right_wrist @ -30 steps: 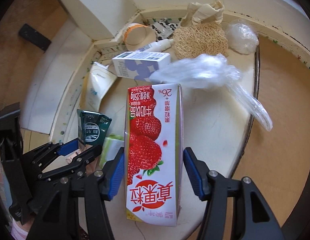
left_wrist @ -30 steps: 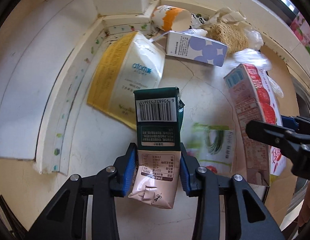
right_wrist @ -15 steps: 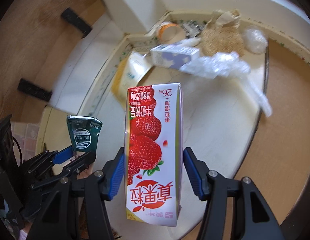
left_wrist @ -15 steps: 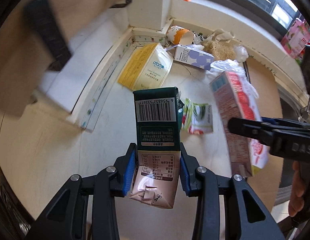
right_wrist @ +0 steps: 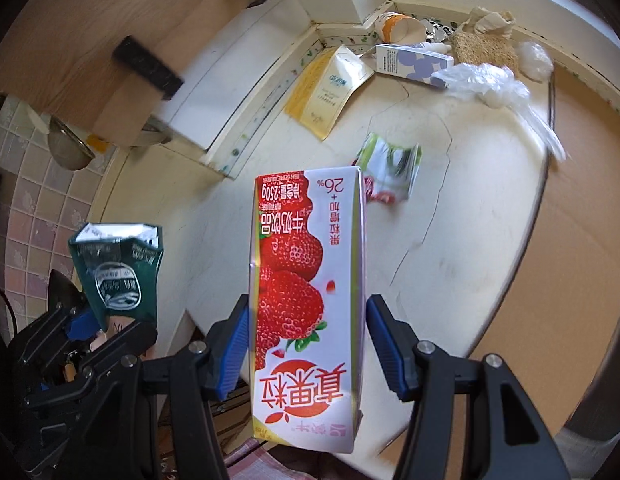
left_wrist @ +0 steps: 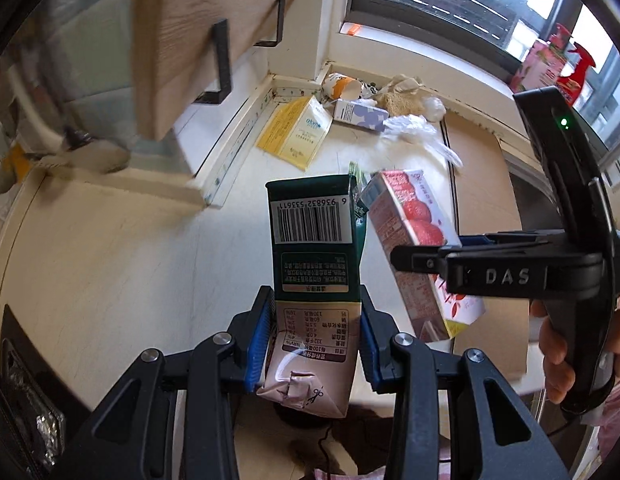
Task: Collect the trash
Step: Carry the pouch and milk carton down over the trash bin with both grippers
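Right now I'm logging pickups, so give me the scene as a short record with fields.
left tool: shut on green carton, lifted off counter
right tool: shut on strawberry milk carton, lifted
still on counter: yellow pouch, purple-dotted box, plastic bag, green wrapper, paper cup, loofah

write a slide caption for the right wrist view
Right gripper holds a strawberry milk carton above the littered counter.

The left gripper (left_wrist: 316, 334) and right gripper (right_wrist: 305, 344) are showing matte black linkage arms with silver screw heads behind blue ribbed pads (left_wrist: 257, 338). The right unit's side is displaying white "DAS" lettering (a green light glowing above), bare fingers (left_wrist: 554, 346) wrapping its handle.
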The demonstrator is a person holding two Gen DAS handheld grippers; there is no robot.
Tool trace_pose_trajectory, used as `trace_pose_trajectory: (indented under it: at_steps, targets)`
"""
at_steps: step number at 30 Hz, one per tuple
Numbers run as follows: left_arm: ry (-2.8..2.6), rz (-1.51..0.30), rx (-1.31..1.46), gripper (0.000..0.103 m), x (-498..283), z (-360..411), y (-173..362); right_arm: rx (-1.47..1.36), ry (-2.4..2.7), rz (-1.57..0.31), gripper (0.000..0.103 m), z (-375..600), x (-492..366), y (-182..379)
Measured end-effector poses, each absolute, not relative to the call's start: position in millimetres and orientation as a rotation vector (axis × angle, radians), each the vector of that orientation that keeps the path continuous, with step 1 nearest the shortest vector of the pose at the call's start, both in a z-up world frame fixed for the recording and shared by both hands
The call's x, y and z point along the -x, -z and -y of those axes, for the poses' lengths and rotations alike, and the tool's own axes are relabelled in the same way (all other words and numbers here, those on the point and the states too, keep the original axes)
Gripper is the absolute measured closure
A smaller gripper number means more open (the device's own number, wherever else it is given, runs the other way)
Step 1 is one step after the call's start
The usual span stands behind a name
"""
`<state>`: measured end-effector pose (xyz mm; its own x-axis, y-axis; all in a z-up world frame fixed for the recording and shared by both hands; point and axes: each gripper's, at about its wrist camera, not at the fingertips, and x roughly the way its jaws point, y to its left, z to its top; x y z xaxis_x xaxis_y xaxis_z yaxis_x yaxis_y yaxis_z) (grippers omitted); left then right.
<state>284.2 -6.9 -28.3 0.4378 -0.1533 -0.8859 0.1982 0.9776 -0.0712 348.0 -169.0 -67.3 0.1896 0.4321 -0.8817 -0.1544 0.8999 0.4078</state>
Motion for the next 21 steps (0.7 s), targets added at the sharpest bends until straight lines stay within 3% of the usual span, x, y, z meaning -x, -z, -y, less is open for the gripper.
trace_pose_trajectory:
  at_steps: [21]
  targets:
    - [0.263,-1.075,0.036,0.066,-129.5,-71.0,34.3,-0.340,-0.397,-1.205,0.046,154.0,-175.2,28.8]
